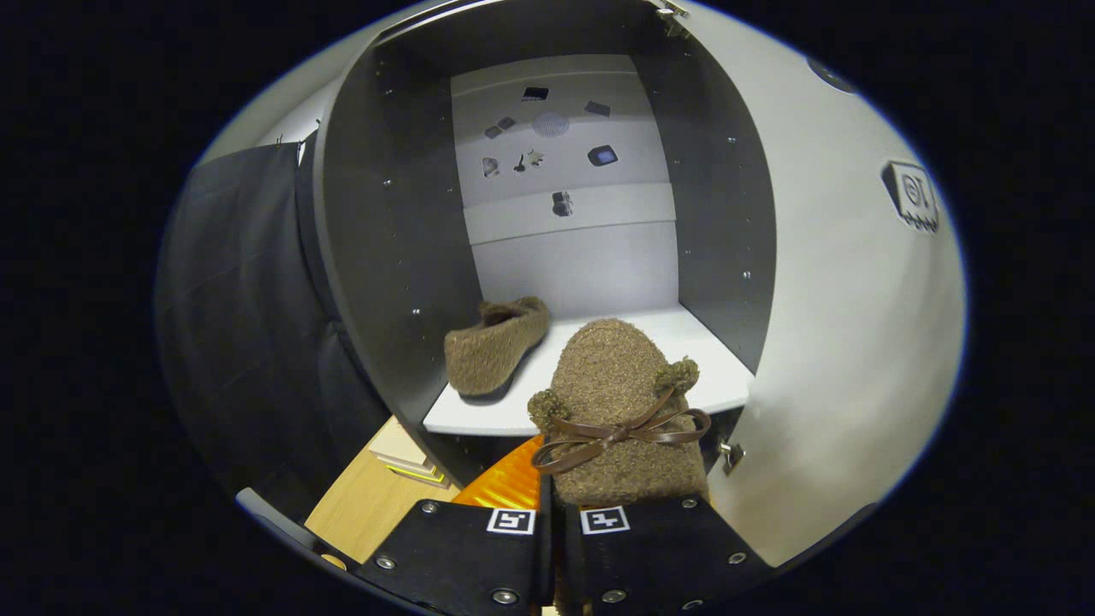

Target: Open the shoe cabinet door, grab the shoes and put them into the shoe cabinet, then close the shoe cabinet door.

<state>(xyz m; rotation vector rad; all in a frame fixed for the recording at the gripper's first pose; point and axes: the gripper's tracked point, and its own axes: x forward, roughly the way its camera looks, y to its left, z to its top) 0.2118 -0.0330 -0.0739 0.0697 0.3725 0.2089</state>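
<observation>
One shoe clamped in claw, unbranded.

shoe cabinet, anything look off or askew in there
One thing: the first shoe already on the shelf lies tipped on its side against the left wall, not flat on its sole. The door stands open, and the gripper holds the second shoe at the shelf's front edge.

Black cloth wall hangs left; wooden floor below.
</observation>
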